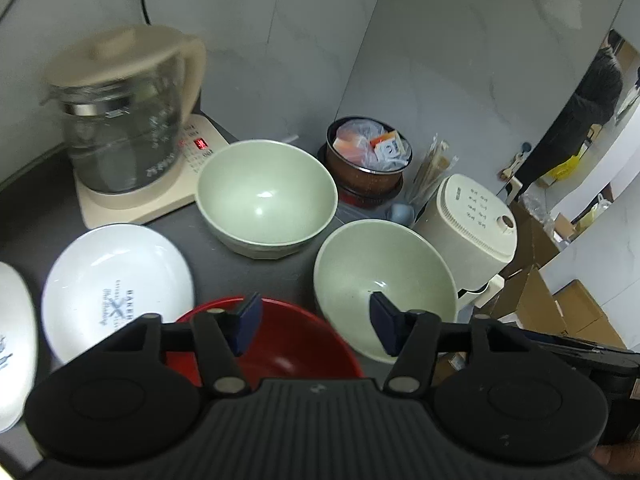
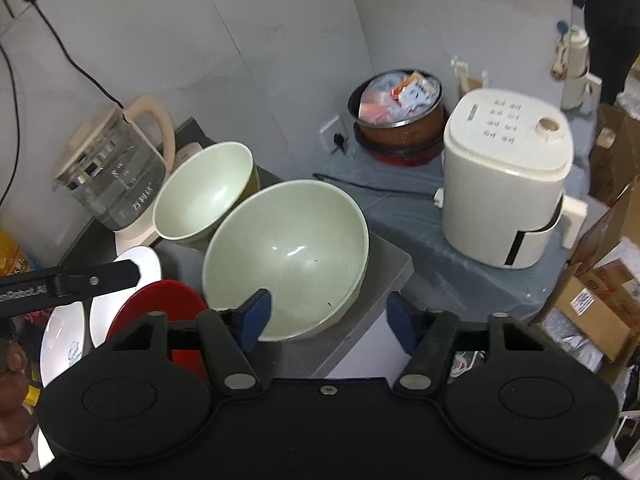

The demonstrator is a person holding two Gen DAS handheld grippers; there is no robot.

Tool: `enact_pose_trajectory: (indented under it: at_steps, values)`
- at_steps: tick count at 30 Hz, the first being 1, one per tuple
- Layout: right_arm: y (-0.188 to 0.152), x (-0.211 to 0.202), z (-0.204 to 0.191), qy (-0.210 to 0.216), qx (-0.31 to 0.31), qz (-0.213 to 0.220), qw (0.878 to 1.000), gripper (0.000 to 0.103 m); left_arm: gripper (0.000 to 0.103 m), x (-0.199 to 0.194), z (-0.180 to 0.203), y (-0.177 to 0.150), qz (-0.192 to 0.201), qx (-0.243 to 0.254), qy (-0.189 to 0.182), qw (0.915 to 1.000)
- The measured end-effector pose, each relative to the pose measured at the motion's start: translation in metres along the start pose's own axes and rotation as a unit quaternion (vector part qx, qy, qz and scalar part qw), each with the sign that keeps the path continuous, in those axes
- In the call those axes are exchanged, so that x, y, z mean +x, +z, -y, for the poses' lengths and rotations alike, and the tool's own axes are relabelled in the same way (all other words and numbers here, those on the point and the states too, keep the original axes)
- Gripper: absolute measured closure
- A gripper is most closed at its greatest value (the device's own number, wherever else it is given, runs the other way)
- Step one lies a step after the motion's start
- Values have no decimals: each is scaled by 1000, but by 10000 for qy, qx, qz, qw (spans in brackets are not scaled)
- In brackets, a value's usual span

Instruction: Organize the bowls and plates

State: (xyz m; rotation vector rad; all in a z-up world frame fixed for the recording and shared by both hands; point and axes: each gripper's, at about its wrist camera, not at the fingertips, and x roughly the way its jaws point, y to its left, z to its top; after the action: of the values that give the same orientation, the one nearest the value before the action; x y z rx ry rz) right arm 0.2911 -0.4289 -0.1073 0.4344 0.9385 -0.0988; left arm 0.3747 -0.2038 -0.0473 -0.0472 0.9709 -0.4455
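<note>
Here, by item:
Left claw point(image 1: 316, 322): released, blue pads spread wide, empty, hovering over the gap between the red bowl and the near green bowl.
Right claw point(image 2: 330, 320): released and empty too; its left pad is over the near green bowl's front rim, its right pad past the desk's corner.
Red bowl point(image 1: 280, 344): glossy red inside, right under the left claw, closest to the camera.
Near green bowl point(image 1: 384, 284): pale green, matte, speckled, upright on the desk's right front corner.
Far green bowl point(image 1: 266, 196): same pale green, upright, just behind, beside the kettle base.
White plate point(image 1: 116, 284): shallow, shiny white with dark blue print at its centre, left of the red bowl.
Second white plate point(image 1: 12, 344): only its edge shows at the far left.
Desk point(image 1: 248, 272): dark grey, carrying all the dishes.
Kettle point(image 1: 120, 120): glass with cream lid and handle, on a cream base, back left.
Cooker point(image 2: 508, 184): white, on a lower grey surface to the right.
</note>
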Motion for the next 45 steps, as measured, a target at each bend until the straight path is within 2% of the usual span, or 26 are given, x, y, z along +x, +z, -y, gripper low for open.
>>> enact_pose_trajectory:
  at_steps: [2,7,14,18,26,30,35,45]
  values:
    - [5,10,5,125,30,-114,9999,53,52,13,4,4,-38,-20,-33,10000]
    - [17,33,16,219,55,-355,9991,63,64,45,9,11,-290,-129,-35,9995]
    - [29,61,29,284,68,-693,9972,69,80,78,9,19,-515,-412,57,9978]
    - [32,74,35,354,33,-856,9957,71,82,89,11,24,-454,-503,246,9974]
    - [35,93,37,519,-58,-1092,9926,82,91,113,8,26,-765,-733,566,9928]
    - [36,94,36,563,-159,-1063,9926,85,96,118,6,21,-832,-860,640,9908]
    - [38,84,35,481,-265,-877,9946,86,98,111,6,22,-741,-918,495,9918]
    - [45,24,15,324,-437,-144,9984,86,98,56,13,27,-266,-759,11,9968]
